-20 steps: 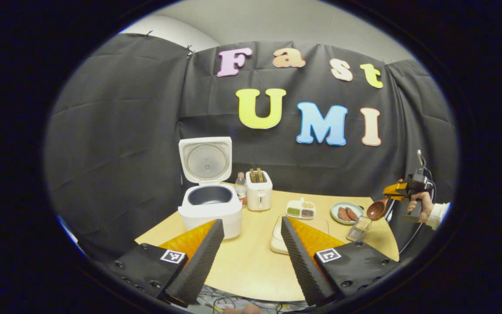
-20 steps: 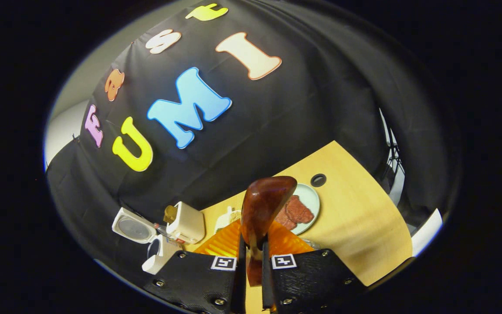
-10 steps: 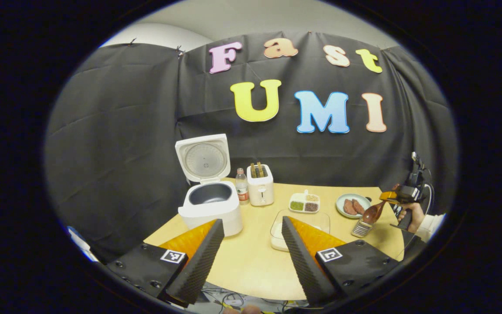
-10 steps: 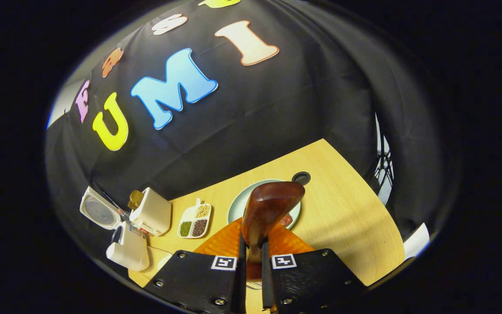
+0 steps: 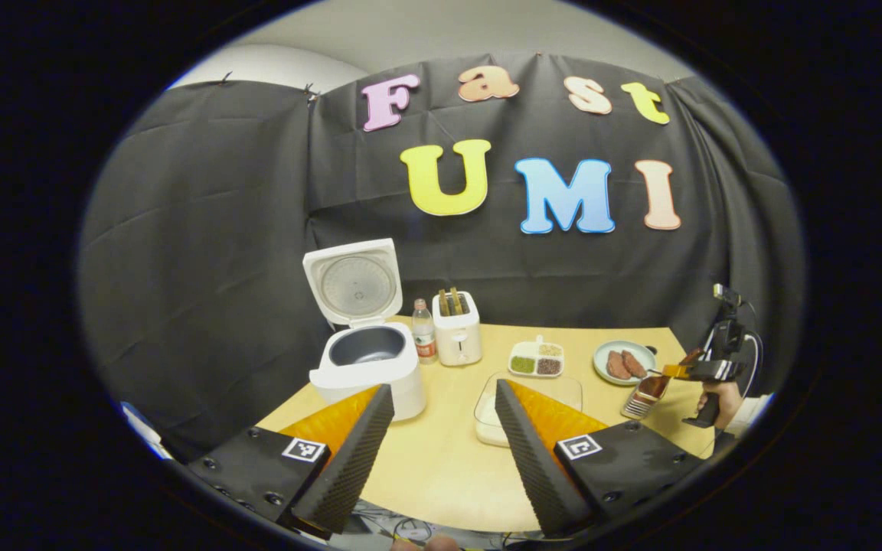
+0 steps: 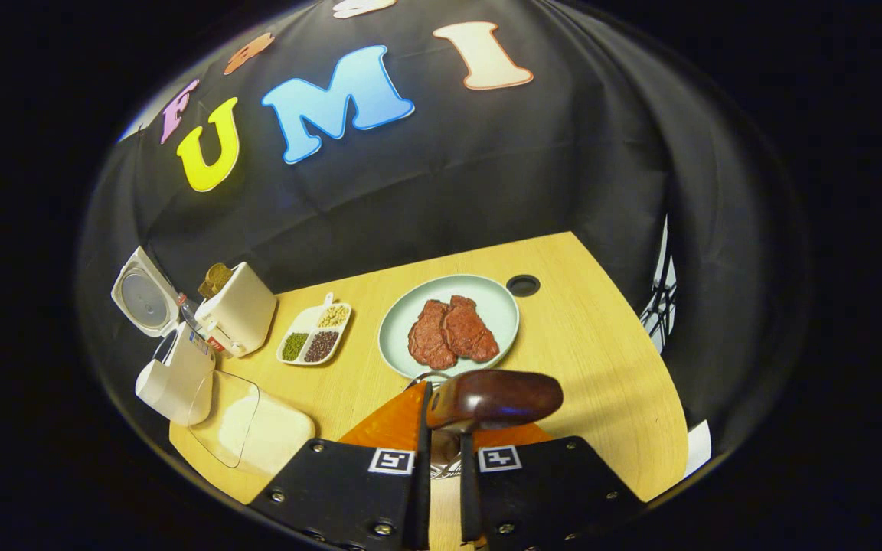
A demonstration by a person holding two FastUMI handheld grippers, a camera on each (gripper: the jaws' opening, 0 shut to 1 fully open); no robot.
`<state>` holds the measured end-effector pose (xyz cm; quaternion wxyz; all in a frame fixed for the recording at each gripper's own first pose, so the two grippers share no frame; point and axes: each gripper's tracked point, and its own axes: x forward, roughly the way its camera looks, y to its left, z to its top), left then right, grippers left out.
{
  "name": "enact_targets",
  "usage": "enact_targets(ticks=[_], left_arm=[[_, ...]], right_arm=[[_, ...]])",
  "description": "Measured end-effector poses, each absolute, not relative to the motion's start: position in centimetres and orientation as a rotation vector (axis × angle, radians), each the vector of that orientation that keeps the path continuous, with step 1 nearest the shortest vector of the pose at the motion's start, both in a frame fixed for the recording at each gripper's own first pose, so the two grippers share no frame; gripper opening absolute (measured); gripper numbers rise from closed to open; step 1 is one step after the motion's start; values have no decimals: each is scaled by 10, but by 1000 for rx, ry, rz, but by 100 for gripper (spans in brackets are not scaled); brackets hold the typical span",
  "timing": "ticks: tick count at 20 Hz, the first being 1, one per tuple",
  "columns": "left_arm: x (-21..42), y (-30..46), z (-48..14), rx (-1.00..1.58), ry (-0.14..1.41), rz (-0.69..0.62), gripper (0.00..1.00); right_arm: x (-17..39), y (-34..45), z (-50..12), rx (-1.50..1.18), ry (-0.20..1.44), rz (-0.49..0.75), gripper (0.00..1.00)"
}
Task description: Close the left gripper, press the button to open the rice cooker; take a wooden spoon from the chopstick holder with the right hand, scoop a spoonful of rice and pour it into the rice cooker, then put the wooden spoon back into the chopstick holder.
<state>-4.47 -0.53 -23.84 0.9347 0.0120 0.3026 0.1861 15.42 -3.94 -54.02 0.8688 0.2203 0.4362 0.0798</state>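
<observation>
The white rice cooker (image 5: 368,366) stands open at the table's left, lid (image 5: 349,277) upright and its dark pot showing no rice. My left gripper (image 5: 441,448) hangs open over the near table edge, holding nothing. A glass dish of rice (image 5: 544,385) lies just beyond its right finger. At the far right, a hand carries my right gripper (image 5: 678,372) over the metal chopstick holder (image 5: 642,398). That right gripper (image 6: 441,440) is shut on the wooden spoon (image 6: 498,398), whose dark bowl points forward and down. The holder is mostly hidden beneath it.
A toaster (image 5: 457,337) and a water bottle (image 5: 423,330) stand behind the cooker. A divided dish of beans (image 6: 315,337) and a pale plate with meat (image 6: 502,306) lie mid-table. A round cable hole (image 6: 523,285) sits near the far edge.
The right gripper has tipped downward and dropped, bringing the spoon from mid-air down to the chopstick holder. The left gripper stayed open and drifted back a little.
</observation>
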Motion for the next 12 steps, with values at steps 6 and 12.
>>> enact_targets(ticks=[6, 12], left_arm=[[-30, 9, -234, 6, 578, 370, 94], [-15, 41, -222, 2, 502, 345, 94]], right_arm=[[134, -49, -539, 508, 961, 139, 12], [104, -64, -533, 437, 1005, 74, 53]])
